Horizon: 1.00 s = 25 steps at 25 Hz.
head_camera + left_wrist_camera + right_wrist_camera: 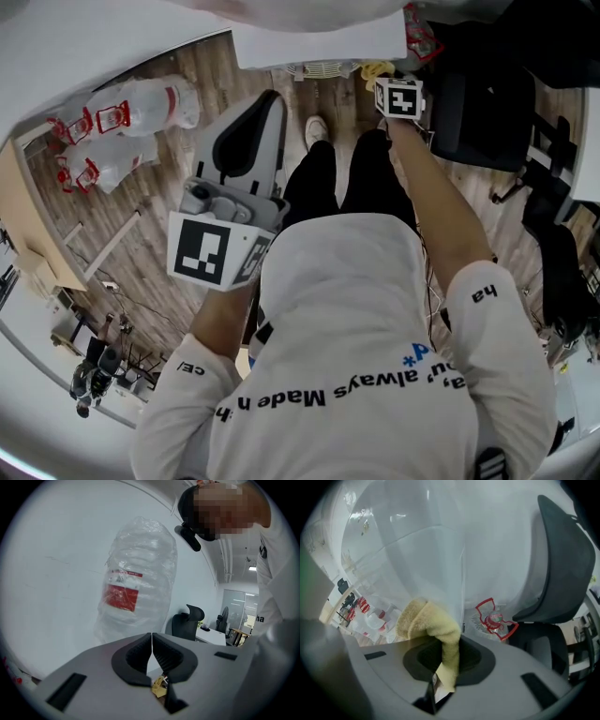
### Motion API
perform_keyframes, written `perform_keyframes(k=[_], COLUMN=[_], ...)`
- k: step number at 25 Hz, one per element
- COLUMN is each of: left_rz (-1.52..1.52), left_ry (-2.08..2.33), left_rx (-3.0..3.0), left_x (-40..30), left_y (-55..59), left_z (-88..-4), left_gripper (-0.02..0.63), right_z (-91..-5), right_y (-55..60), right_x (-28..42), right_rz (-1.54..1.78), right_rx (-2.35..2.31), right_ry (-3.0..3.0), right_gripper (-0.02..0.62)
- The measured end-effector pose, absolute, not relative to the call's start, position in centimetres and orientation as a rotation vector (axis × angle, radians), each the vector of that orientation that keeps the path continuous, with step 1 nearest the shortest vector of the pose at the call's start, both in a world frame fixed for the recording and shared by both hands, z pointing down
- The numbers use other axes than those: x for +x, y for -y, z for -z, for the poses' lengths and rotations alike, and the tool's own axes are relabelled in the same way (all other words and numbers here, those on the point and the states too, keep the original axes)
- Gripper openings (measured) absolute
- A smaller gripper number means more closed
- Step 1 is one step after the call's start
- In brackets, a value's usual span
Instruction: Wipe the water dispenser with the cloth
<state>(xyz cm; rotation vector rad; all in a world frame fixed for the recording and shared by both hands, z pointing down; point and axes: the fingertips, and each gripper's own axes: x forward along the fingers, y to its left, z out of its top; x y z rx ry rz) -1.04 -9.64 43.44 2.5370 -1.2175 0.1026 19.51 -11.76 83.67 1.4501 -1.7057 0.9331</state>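
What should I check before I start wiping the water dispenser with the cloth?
1. Yellow cloth clamped in the right gripper: ok.
2. A fold of cloth stands out past the jaws to wipe with: ok.
3. Cloth touching the water dispenser: cannot tell.
4. Left gripper shut, holding nothing, out of the way: ok.
5. Office chair clear of the wiping path: cannot tell; it stands close on the right.
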Motion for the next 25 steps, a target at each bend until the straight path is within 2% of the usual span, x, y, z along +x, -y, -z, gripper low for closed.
perform_keyframes(k=[25], left_rz=[-0.144], left_ry=[1.194], left_rx=[2.535], left_x=[-0.5], left_y=[9.2], left_z=[-50.4], left_gripper=[0.026], right_z=[-93.6], right_y=[11.9], right_x=[20.7], right_rz=[-0.991], right_rx=[1.456], right_ry=[1.657], right_gripper=[0.058])
